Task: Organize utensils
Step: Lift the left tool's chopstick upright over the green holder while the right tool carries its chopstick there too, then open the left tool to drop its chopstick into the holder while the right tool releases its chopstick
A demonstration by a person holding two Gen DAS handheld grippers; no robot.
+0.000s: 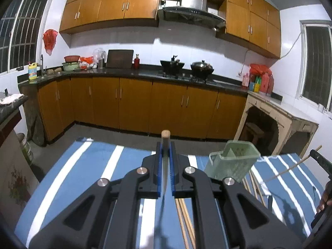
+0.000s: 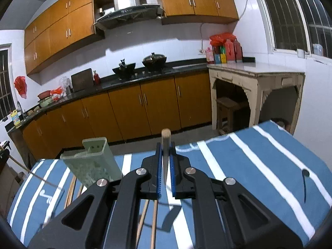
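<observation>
My left gripper (image 1: 165,146) is shut on a chopstick (image 1: 165,137) whose light wooden end sticks out past the blue pads. My right gripper (image 2: 165,146) is shut the same way on another chopstick (image 2: 166,136). Both grippers are held above a table covered by a blue cloth with white stripes (image 1: 87,166) (image 2: 259,161). A pale green utensil holder (image 1: 232,161) (image 2: 93,161) stands on the cloth between the two grippers. Several loose chopsticks (image 1: 184,217) (image 2: 154,217) lie on the cloth beneath them. In the left wrist view the right gripper's chopstick (image 1: 290,167) shows at the right edge.
A dark spoon-like thing (image 2: 305,183) lies on the cloth's right side. Beyond the table are a grey floor, brown cabinets (image 1: 134,103) under a dark counter with two woks (image 1: 186,66), and a pale old side table (image 2: 255,78). A person's hand (image 1: 323,199) is at the right edge.
</observation>
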